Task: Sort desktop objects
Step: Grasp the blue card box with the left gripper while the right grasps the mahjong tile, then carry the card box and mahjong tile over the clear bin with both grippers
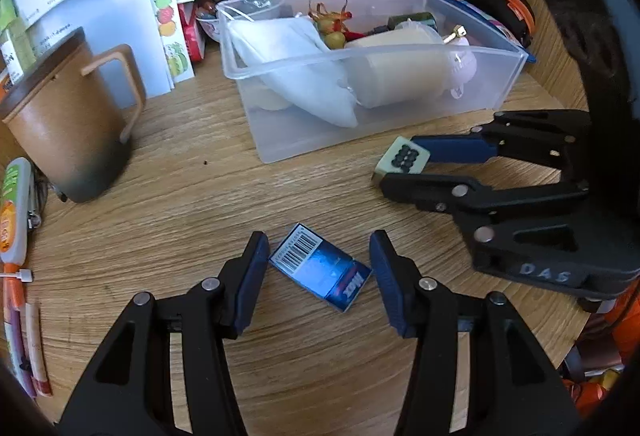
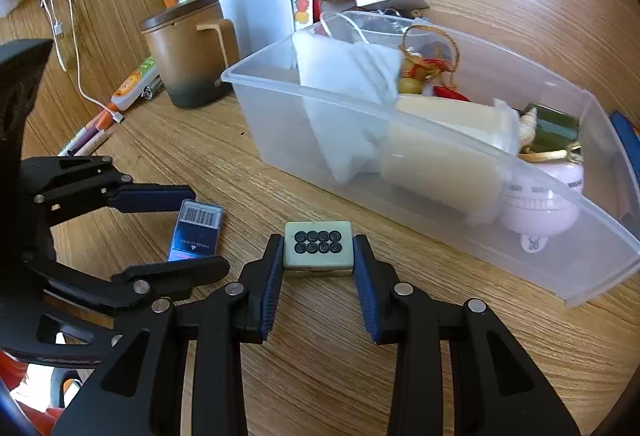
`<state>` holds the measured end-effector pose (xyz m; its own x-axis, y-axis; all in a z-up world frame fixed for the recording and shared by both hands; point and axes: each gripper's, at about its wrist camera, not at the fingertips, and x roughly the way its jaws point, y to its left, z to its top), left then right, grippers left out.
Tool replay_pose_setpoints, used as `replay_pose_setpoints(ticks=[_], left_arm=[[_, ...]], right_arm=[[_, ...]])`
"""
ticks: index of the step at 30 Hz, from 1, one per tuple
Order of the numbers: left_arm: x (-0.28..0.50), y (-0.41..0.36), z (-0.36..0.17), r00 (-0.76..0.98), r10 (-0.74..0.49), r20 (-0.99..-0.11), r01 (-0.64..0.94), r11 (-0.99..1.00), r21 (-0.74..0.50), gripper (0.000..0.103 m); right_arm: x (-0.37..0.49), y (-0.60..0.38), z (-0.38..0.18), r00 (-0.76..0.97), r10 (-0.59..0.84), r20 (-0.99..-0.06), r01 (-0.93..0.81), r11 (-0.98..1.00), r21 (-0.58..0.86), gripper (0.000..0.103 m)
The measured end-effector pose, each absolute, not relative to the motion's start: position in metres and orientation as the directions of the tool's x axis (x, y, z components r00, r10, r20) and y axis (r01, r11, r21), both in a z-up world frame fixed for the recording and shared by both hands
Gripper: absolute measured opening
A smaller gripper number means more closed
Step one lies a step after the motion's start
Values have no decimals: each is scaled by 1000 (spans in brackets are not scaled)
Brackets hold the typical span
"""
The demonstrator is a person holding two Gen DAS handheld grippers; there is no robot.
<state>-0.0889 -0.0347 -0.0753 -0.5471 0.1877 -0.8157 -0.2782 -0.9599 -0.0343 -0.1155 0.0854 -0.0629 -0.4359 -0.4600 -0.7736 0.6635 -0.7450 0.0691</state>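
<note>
Jaws, left: spread wide on either side of the blue box, neither pad touching it; left gripper hangs low over the desk.
Jaws, right: narrowed onto the mahjong tile, both pads against its short ends; right gripper grips it just above or on the wood, I cannot tell which.
Blue box: small carton with a barcode, flat on the wooden desk, skewed to the fingers. Probably light and stiff-walled but crushable, with a glossy skin that may slip; a gentle pinch across its long sides, after squaring the gripper to it, looks best.
Mahjong tile: thick, pale, eight circles face up. Likely dense, hard and smooth, so a firm squeeze on the flat ends suits it, kept level.
Clear plastic bin: just beyond the tile, already crowded with a white pouch, a cream cup and trinkets; likely the drop place.
Brown mug: well left, apart from both.
</note>
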Motion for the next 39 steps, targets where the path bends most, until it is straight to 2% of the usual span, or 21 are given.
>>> replay_pose_setpoints(ticks=[11, 13, 15, 16, 25, 39], left_arm=[[-81, -37, -76, -560, 160, -813, -270, -963, -3, 50], [-76, -37, -75, -564, 159, -810, -270, -963, -1, 45], [-74, -36, -75, -565, 154, -810, -267, -964, 4, 29], [-74, -37, -74, -565, 147, -812, -262, -965, 7, 27], [-74, -32, -69, -600, 98, -794, -231, -971, 54, 27], [-69, -28, -10, -706, 123, -697, -216, -975, 47, 27]], right_arm=[[-115, 101, -54, -440, -492, -751, 652, -750, 109, 31], [-114, 101, -53, -438, -500, -747, 654, -748, 116, 31], [-114, 102, -52, -438, -505, -744, 655, -746, 121, 31], [-113, 102, -51, -438, -508, -742, 655, -745, 124, 31], [-109, 107, -44, -451, -522, -724, 659, -742, 124, 31], [-100, 133, -11, -524, -521, -674, 639, -764, 94, 31]])
